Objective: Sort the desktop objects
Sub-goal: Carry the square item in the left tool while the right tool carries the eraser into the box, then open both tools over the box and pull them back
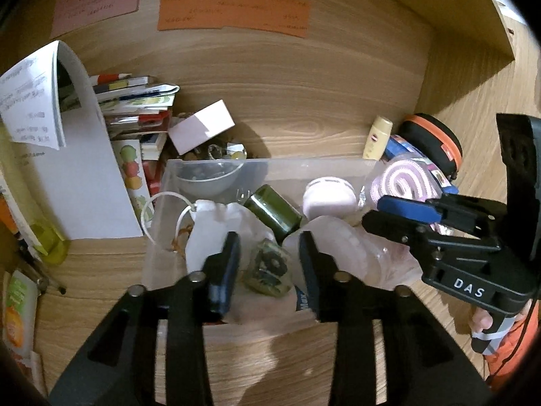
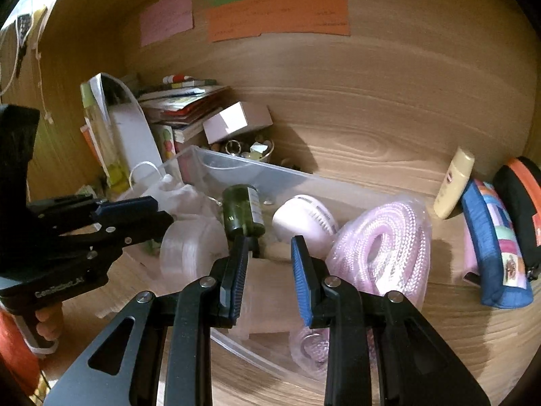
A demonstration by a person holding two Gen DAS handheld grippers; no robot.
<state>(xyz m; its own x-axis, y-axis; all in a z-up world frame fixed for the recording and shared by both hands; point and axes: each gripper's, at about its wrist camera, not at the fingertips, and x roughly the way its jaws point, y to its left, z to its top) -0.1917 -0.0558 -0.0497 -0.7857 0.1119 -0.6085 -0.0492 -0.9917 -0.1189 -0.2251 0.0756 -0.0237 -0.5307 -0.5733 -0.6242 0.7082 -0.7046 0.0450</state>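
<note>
A clear plastic bin (image 1: 216, 165) (image 2: 236, 169) on the wooden desk holds a dark green bottle (image 1: 272, 211) (image 2: 243, 211), a round pale pink case (image 1: 328, 196) (image 2: 304, 220), white plastic bags (image 1: 209, 237) and a small packet of dark items (image 1: 268, 270). My left gripper (image 1: 268, 264) (image 2: 148, 209) is open, its fingers on either side of that packet, not touching it. My right gripper (image 2: 268, 270) (image 1: 399, 213) is open and empty above the bin's near side. A bagged pink coiled rope (image 2: 382, 247) (image 1: 405, 182) leans at the bin's right end.
A stack of booklets (image 1: 135, 101), a white box (image 1: 201, 130) and a bowl of trinkets (image 2: 243, 149) stand behind the bin. A cream tube (image 2: 453, 182), a blue pouch (image 2: 493, 243) and a black-orange case (image 2: 520, 203) lie at the right. Coloured notes (image 2: 277, 13) hang on the back wall.
</note>
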